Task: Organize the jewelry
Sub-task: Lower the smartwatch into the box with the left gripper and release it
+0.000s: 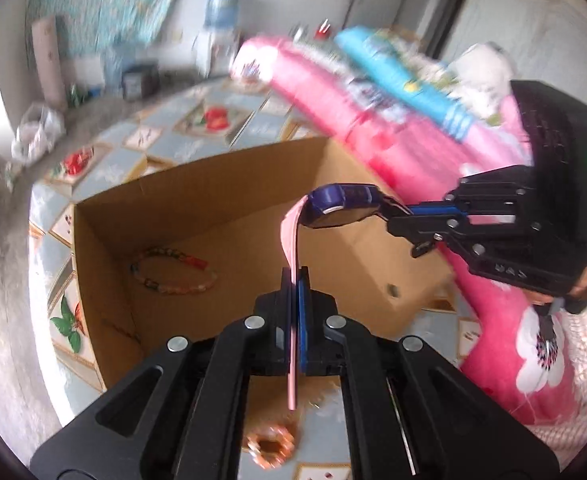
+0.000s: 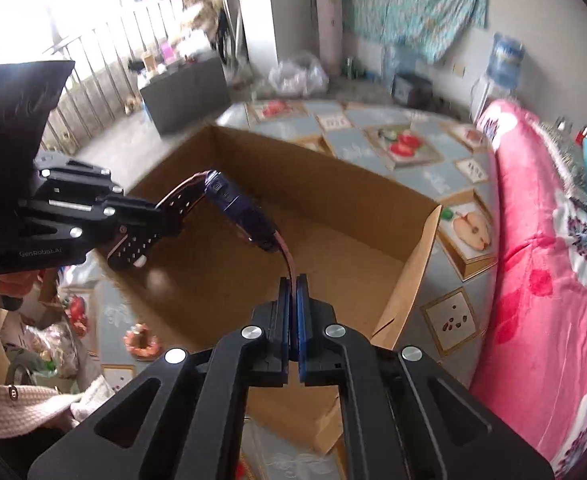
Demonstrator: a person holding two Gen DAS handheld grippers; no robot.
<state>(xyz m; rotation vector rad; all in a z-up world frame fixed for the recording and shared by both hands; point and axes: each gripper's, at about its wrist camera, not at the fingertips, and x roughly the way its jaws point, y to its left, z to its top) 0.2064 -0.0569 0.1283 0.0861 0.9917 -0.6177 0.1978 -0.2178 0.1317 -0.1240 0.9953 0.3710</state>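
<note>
Wristwatch with a dark blue plastic case and pink rubber strap [image 1: 339, 208] hangs stretched between the two tools, in the air above an open brown cardboard box [image 1: 221, 196]. Nearest in the left wrist view, the left hand-held gripper [image 1: 295, 280] has its jaws closed flat on one pink strap end, the strap's tail running down between the blue pads. From there the strap rises and curves over to the watch case, which faces roughly downward. On the case's far side the right hand-held gripper [image 1: 393, 210] comes in from the right and is clamped on the other strap end.

In the right wrist view the same watch [image 2: 237, 208] arcs from the right hand-held gripper [image 2: 293, 280] up to the left hand-held gripper [image 2: 161, 216], which pinches the perforated strap.

Inside the box, on its floor, lies a bracelet of mixed coloured beads [image 1: 173, 270]. A copper-coloured beaded ring [image 1: 271, 446] lies outside the box on the desk's fruit-patterned cloth [image 1: 105, 152]. Beyond, pink floral bedding [image 2: 533, 260] is piled alongside.
</note>
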